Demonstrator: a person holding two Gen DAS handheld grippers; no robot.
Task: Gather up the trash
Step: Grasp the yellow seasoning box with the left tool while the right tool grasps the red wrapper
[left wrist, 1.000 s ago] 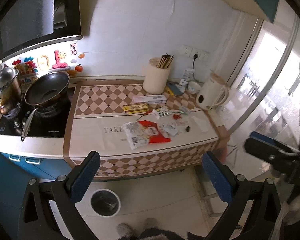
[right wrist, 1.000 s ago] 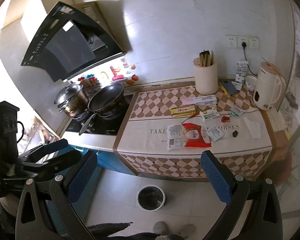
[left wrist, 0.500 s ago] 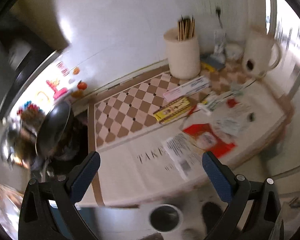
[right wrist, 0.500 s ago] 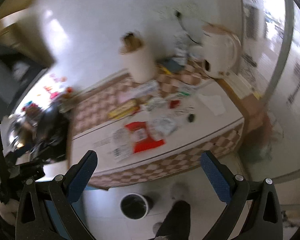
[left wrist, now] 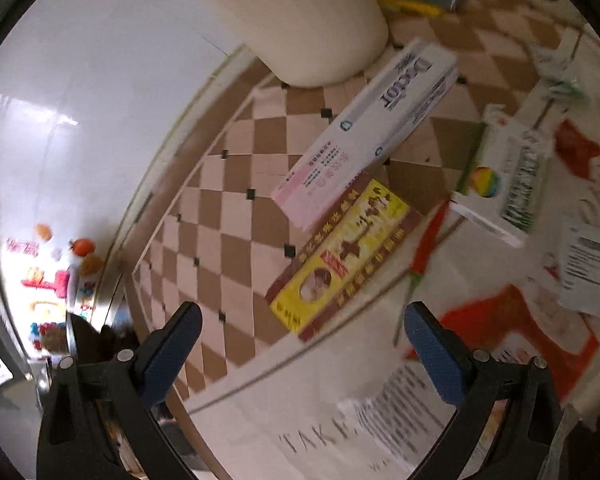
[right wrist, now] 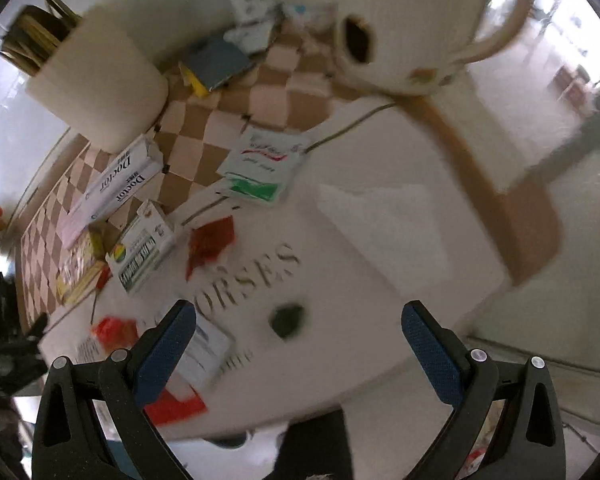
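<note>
Trash lies on the counter mat. In the left wrist view my left gripper [left wrist: 300, 344] is open and empty, just short of a yellow and brown box [left wrist: 344, 256]. A white "Doctor" box [left wrist: 372, 128] lies beyond it, a small white and green box [left wrist: 504, 184] and red wrappers [left wrist: 516, 328] to the right. In the right wrist view my right gripper [right wrist: 296, 344] is open and empty above a small dark scrap [right wrist: 287, 320]. A red scrap [right wrist: 212, 240], a white and green packet [right wrist: 264, 164] and the "Doctor" box [right wrist: 116, 184] lie beyond.
A cream utensil holder [left wrist: 300, 12] stands at the back; it also shows in the right wrist view [right wrist: 96, 84]. A white kettle [right wrist: 404, 20] stands at the back right with its cord across the mat. A white napkin [right wrist: 396, 232] lies right. The stove edge [left wrist: 84, 340] is at left.
Both grippers have moved in close over the counter from a standing distance. The left now faces the boxes, the right the dark scrap. Both stay open.
</note>
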